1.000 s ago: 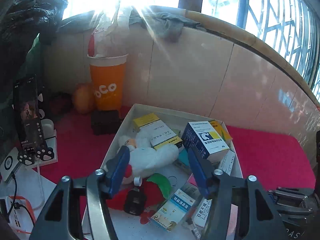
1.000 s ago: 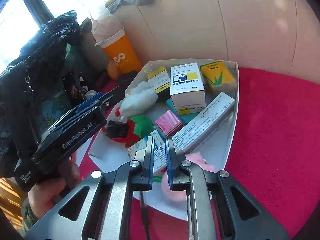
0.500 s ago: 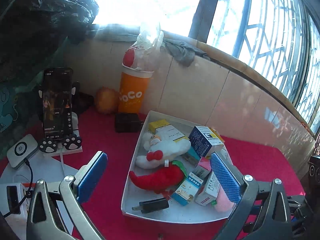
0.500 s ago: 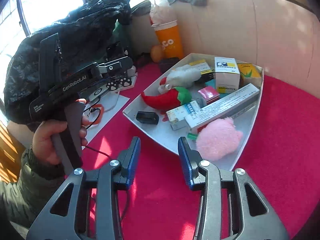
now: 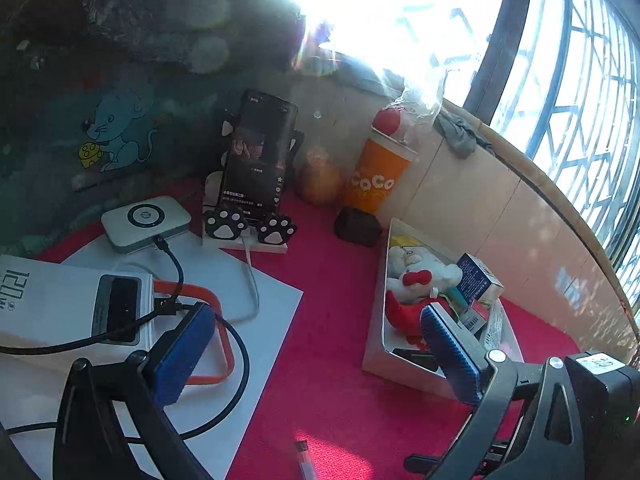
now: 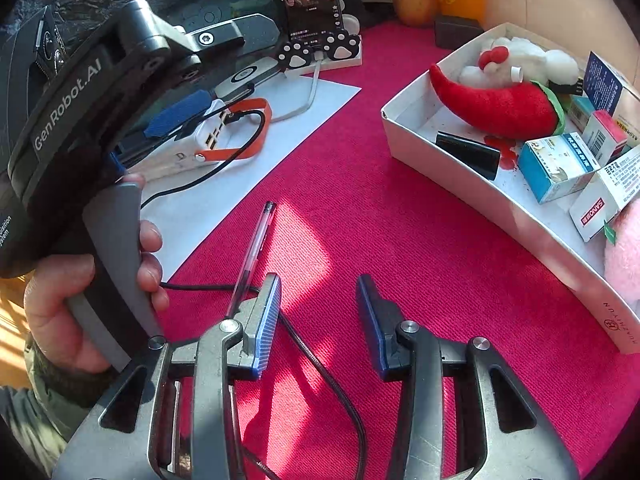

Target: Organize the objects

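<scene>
Red cloth surface (image 6: 360,216) lies under both tools. White tray (image 6: 500,208) sits ahead and to the right of the right gripper (image 6: 318,312); in the left wrist view it lies just beyond the right finger of the left gripper (image 5: 316,354). Tray contents: red plush chilli (image 6: 496,100) touching a white plush toy (image 6: 528,54) behind it, a pink fluffy item (image 6: 624,240) at the near right end, several medicine boxes (image 6: 560,166) crowded on the right, and a black adapter (image 6: 468,154) near the front wall. A clear pen (image 6: 254,254) lies on the cloth, just beside the right gripper's left finger. Both grippers stand apart, holding nothing.
</scene>
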Available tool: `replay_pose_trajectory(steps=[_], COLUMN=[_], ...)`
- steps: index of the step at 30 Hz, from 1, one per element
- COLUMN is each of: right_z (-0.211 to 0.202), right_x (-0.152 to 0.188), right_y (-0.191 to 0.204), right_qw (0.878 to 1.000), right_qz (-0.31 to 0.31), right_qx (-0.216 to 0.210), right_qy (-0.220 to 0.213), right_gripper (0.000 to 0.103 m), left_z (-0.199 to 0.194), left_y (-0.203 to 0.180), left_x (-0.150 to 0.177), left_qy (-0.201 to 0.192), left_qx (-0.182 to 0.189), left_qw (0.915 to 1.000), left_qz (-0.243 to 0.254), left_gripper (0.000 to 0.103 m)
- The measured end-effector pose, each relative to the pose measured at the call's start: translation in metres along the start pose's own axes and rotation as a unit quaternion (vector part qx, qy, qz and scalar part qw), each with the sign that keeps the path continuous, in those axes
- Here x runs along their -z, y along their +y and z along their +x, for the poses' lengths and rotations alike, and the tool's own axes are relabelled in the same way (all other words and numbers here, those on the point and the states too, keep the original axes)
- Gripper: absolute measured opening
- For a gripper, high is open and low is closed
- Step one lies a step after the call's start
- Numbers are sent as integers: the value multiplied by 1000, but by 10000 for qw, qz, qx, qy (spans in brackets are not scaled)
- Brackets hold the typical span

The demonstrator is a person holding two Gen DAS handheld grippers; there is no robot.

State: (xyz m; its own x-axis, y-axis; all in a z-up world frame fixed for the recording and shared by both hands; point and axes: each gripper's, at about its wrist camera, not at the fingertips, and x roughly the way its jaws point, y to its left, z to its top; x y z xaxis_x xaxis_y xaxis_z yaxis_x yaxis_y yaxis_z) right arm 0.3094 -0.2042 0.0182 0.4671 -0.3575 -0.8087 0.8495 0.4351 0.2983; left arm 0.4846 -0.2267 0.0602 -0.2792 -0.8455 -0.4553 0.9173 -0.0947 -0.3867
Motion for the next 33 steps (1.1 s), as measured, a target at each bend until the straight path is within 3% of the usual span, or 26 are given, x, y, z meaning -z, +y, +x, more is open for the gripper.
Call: replay_pose_trajectory(steps=[9, 11, 12, 13, 17, 20, 24, 29, 33], right_z=[43, 44, 44, 44, 41, 23, -22, -82, -100], right_x=[-24, -22, -19, -16, -5, -10, -25, -57, -92], right_y=[45, 56, 61, 66, 80, 56, 3, -55, -98], right_qw=[9993, 9974, 9967, 9959, 9910, 9973, 9985, 9861, 9740], right_qz=[-290, -588, -695, -800, -1260, -713, 254, 955, 1369], right_qx=[64, 395, 400, 378, 427, 185, -102, 314, 667], right_qy=[224, 119, 132, 171, 158, 18, -473, -1326, -1678], right_gripper=[39, 33, 19, 15, 8, 8, 8, 8, 8], left_z=[-15, -16, -16, -15, -15, -15, -12, -4, 1], left_y=[30, 34, 36, 37, 37, 35, 31, 18, 8], left_x=[11, 13, 13, 14, 16, 16, 16, 17, 19], left_qy=[-301, -332, -331, -319, -329, -278, -181, 2, 133], left_qx=[-370, -413, -430, -455, -689, -902, -1101, -1299, -1368], left_qw=[9973, 9968, 9966, 9965, 9957, 9947, 9935, 9914, 9898], left_qz=[-566, -605, -623, -632, -521, -408, -211, 127, 365], left_gripper=[103, 103, 103, 103, 103, 103, 103, 103, 103])
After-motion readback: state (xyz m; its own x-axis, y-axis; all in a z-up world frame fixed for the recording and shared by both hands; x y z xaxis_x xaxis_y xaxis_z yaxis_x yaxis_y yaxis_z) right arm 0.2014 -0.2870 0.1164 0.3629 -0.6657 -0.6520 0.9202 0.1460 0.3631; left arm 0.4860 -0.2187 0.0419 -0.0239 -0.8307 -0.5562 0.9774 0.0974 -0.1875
